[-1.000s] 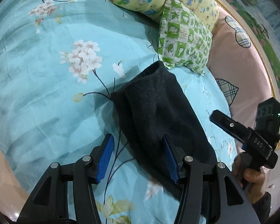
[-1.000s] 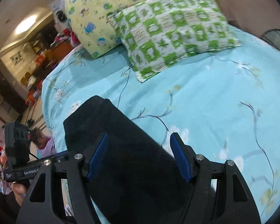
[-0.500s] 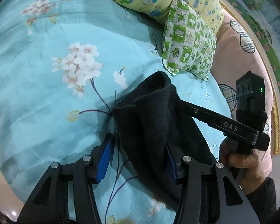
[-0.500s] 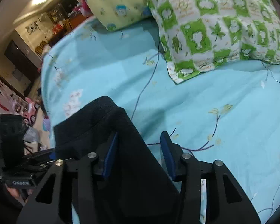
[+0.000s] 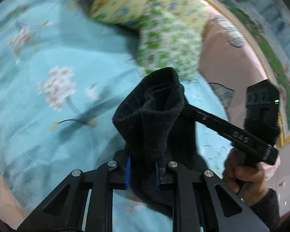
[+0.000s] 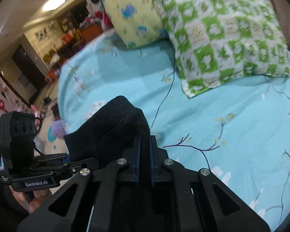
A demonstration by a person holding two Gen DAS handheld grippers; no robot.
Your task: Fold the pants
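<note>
On the bed (image 6: 212,116), teal floral sheet, two pillows far: yellow pillow (image 6: 133,15) and green checked pillow (image 6: 222,38). Black pants (image 5: 154,123), already a narrow folded bundle, sit mid-bed with one end raised off the sheet. Left tongs (image 5: 142,169) clamped on pants, cloth bunched between the blue pads at the bundle's near left edge. Right tongs (image 6: 144,160) clamped on pants too, pads nearly together with a thin layer of cloth between, gripping the bundle's right edge; most of the fabric lies to their left in the right wrist view. Likely step: carry the lifted end over for the next fold. To do well: keep both grips level, move together, lay edge on edge, release only once flat. Background blurred, details unclear.
</note>
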